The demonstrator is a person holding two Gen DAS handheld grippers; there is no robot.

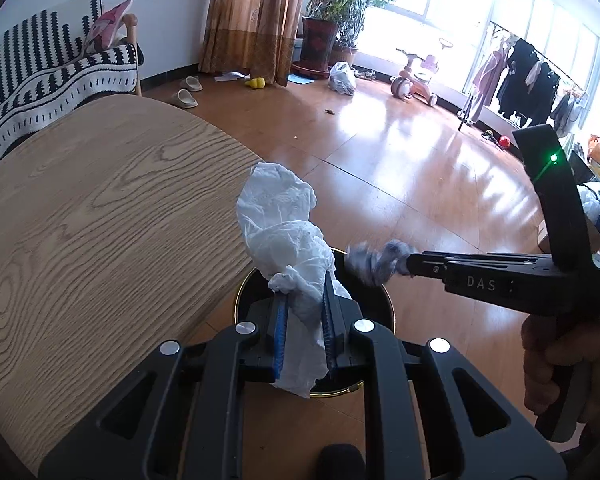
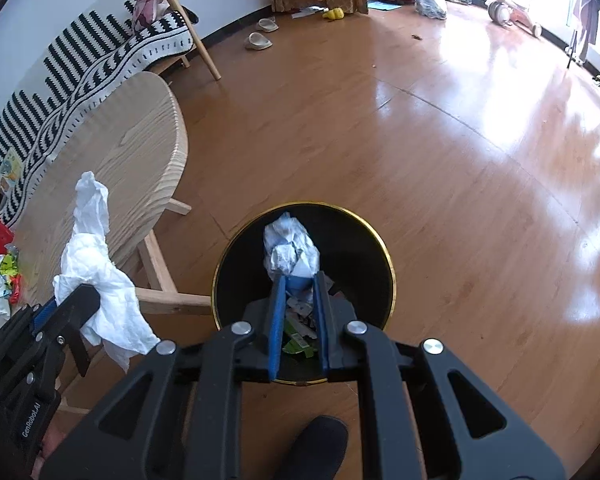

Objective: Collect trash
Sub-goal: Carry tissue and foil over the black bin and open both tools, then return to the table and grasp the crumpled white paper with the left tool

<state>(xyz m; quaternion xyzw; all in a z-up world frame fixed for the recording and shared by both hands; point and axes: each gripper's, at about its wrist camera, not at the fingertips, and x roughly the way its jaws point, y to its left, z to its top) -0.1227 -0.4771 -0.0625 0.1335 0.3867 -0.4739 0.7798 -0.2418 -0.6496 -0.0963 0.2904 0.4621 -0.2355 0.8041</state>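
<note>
- Bin point(image 2: 380, 264): round, black inside, thin gold rim, standing on the floor beside the table point(image 1: 100, 208). It holds scraps of printed paper and green wrappers point(image 2: 298, 342).
- Left gripper point(image 1: 306, 300): blue ribbed pads pressed onto a white tissue point(image 1: 280, 224), which is pinched between them. The tissue is crumpled and soft; it rises above the fingertips and trails below them, over the bin's near rim.
- Right gripper point(image 2: 298, 280): jaws slightly apart, directly above the bin mouth. A crumpled grey-white paper wad point(image 2: 290, 248) sits at the fingertips; its lower end lies between the pads, and whether they press on it cannot be told. In the left wrist view the wad is blurred.
- Table: oval top, pale wood with strong grain, rounded edge, light wooden legs. Its edge lies just beside the bin.
- Floor point(image 2: 440, 140): glossy brown boards, wide and open beyond the bin.
- More litter point(image 2: 6, 276), red, yellow and white, lies at the far left, past the table.
</note>
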